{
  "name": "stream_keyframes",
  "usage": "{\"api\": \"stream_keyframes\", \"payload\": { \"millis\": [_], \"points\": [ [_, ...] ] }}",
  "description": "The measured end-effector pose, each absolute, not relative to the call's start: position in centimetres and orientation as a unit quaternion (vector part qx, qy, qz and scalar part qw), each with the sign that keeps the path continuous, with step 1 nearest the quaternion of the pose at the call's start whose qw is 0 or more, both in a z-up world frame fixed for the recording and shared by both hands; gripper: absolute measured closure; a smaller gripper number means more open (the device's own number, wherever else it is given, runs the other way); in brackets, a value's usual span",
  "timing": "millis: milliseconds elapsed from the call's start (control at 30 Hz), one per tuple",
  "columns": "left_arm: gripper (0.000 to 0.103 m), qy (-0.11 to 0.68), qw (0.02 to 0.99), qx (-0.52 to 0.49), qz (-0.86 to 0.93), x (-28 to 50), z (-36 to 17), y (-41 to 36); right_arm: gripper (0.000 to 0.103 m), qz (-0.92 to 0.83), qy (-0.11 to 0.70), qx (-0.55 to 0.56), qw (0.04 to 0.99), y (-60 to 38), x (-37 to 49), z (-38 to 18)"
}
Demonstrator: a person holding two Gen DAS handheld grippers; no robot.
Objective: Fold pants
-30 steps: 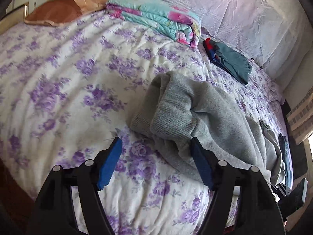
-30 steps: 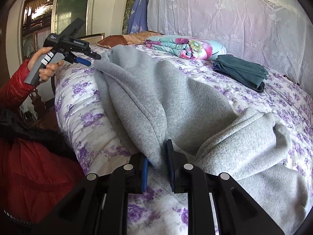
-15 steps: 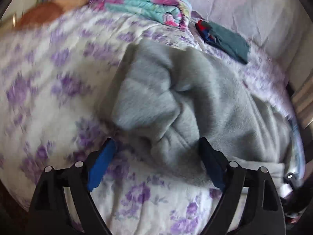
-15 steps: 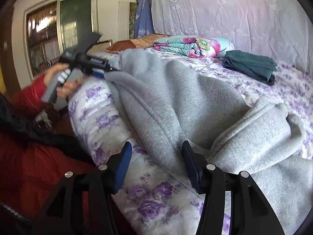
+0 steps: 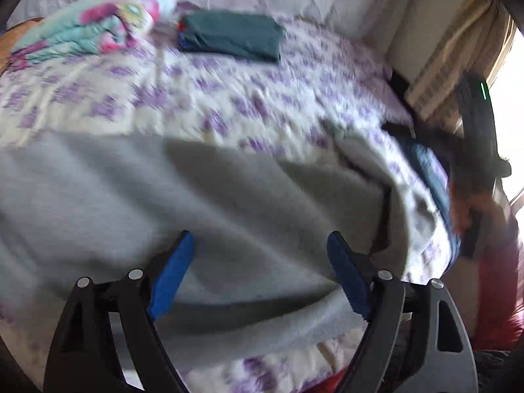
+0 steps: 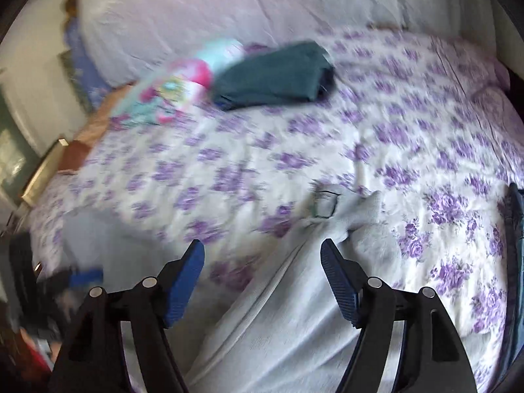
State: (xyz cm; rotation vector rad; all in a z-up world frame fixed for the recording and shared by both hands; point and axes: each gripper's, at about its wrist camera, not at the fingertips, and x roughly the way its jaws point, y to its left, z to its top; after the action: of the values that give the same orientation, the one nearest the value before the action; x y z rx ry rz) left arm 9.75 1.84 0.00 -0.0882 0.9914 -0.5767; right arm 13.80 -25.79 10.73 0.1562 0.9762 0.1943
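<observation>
Grey fleece pants [image 5: 147,203] lie spread across the near side of a bed with a purple-flowered cover [image 5: 262,91]. My left gripper [image 5: 258,275] is open and empty, just above the grey cloth. In the right wrist view the pants [image 6: 294,321] run from the bottom edge up to a rumpled end with a small label. My right gripper [image 6: 262,278] is open and empty over that cloth and the cover [image 6: 409,131]. Both views are blurred by motion.
A folded dark teal garment [image 5: 229,37] and a rolled flowered quilt [image 5: 85,29] lie at the head of the bed, also in the right wrist view [image 6: 275,77]. The other hand and gripper show at the right edge [image 5: 475,170]. A white lace curtain backs the bed.
My right gripper let go of the pants and opened wide. Both grippers swung round to face across the bed. The left one moved over the grey cloth.
</observation>
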Motion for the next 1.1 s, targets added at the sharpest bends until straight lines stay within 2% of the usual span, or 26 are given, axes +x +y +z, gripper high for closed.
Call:
{"api": "stream_keyframes", "payload": {
  "millis": [100,200,367,433,500,600,667,767,833,933,1033,1100],
  "points": [
    [0.013,0.458,0.849,-0.014,-0.262,8.7,-2.3,0.4,0.029,0.052,0.508,0.039,0.859,-25.4,16.6,8.8],
    [0.012,0.425,0.867,0.014,-0.259,6.7,-3.3,0.2,0.029,0.036,0.543,0.004,0.839,-24.1,17.5,6.5],
    [0.012,0.411,0.87,0.004,-0.272,5.9,-3.2,0.8,0.031,0.018,0.575,-0.077,0.814,-22.4,17.5,4.0],
    [0.012,0.403,0.874,0.007,-0.272,5.5,-3.2,0.8,0.048,0.016,0.577,-0.1,0.81,-22.4,16.8,3.6],
    [0.012,0.393,0.879,0.014,-0.271,5.0,-3.4,0.6,0.074,0.019,0.57,-0.1,0.815,-23.0,15.9,3.9],
    [0.012,0.389,0.879,0.01,-0.276,5.2,-3.5,0.8,0.086,0.029,0.533,-0.063,0.843,-25.1,14.5,6.1],
    [0.012,0.393,0.876,-0.008,-0.28,5.3,-3.3,1.2,0.088,0.043,0.49,-0.006,0.871,-27.0,13.1,8.7],
    [0.012,0.398,0.869,-0.051,-0.289,5.7,-2.9,2.1,0.089,0.076,0.382,0.096,0.916,-31.0,8.2,13.6],
    [0.012,0.396,0.868,-0.059,-0.294,5.5,-2.8,2.4,0.089,0.074,0.329,0.155,0.929,-34.7,3.3,14.5],
    [0.012,0.389,0.871,-0.045,-0.296,4.9,-2.8,2.1,0.088,0.03,0.318,0.246,0.915,-41.2,-3.5,11.0],
    [0.012,0.388,0.876,-0.027,-0.287,4.6,-2.7,1.6,0.086,-0.016,0.378,0.308,0.873,-45.2,-7.6,4.8],
    [0.012,0.394,0.876,-0.027,-0.278,4.6,-2.5,1.4,0.071,-0.005,0.38,0.326,0.866,-45.9,-9.0,3.3]
  ]
}}
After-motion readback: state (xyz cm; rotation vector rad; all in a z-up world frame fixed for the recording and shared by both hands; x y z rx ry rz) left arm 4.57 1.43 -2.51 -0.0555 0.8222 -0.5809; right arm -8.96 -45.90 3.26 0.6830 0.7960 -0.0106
